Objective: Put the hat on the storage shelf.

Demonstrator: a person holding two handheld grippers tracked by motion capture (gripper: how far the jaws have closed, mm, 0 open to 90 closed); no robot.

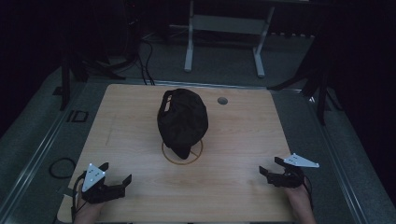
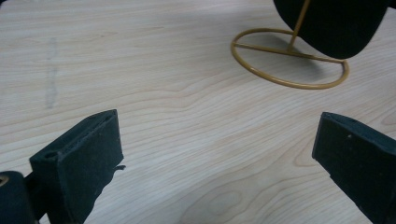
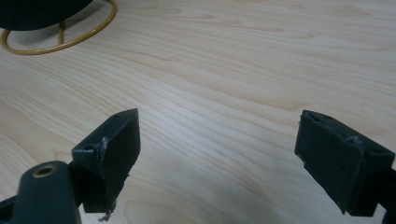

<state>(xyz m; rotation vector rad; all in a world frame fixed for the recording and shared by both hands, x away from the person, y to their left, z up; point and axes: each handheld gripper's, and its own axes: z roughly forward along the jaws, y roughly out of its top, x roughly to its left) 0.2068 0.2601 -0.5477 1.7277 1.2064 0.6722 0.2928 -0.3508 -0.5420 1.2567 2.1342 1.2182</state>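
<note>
A black cap (image 1: 182, 119) rests on a gold wire stand (image 1: 182, 158) at the middle of the wooden table (image 1: 243, 140). The stand's ring base (image 2: 289, 65) and the cap's lower edge (image 2: 336, 23) appear at the top right of the left gripper view; the ring (image 3: 60, 35) also sits at the top left of the right gripper view. My left gripper (image 1: 116, 175) is at the near left corner, open, holding nothing. My right gripper (image 1: 271, 167) is at the near right, open, jaws wide apart over bare wood.
A small round grommet (image 1: 222, 100) is set in the table behind the cap. Beyond the far edge stand a white metal frame (image 1: 224, 28) and dark stands. A coiled cable (image 1: 62, 167) lies on the floor at the left.
</note>
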